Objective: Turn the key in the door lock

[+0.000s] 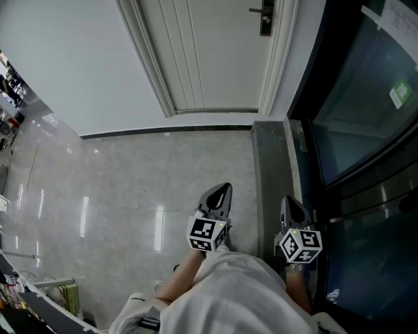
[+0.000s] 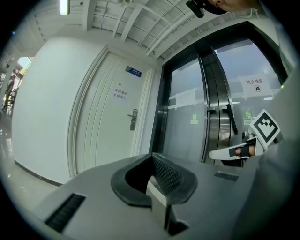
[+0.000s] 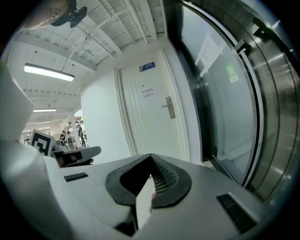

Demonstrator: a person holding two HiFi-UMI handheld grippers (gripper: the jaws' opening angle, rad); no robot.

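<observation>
Head view: my left claw and my right claw sit side by side at lower centre, both pointing up the frame over the glossy grey tiled floor. The white panelled door is at top centre, and the dark metal lock plate with lever handle is at the top edge, well apart from both claws. A dark-framed glass wall runs down the right side. Left gripper view: the left claw has its jaws pressed together with nothing showing between them. The lock plate is left of centre on the door, with a small blue door sign above it, and the right claw pokes in at the right edge. Right gripper view: the right claw is also closed tight on nothing I can make out, with the lock plate just above centre. No key can be made out at the lock, it's too small from here. My guess is the key is a small, stiff, thin piece of metal, light and slick. I'd pinch its flat head across both faces, close to the plate, and twist by rolling the claw, since a loose pinch could slip.
</observation>
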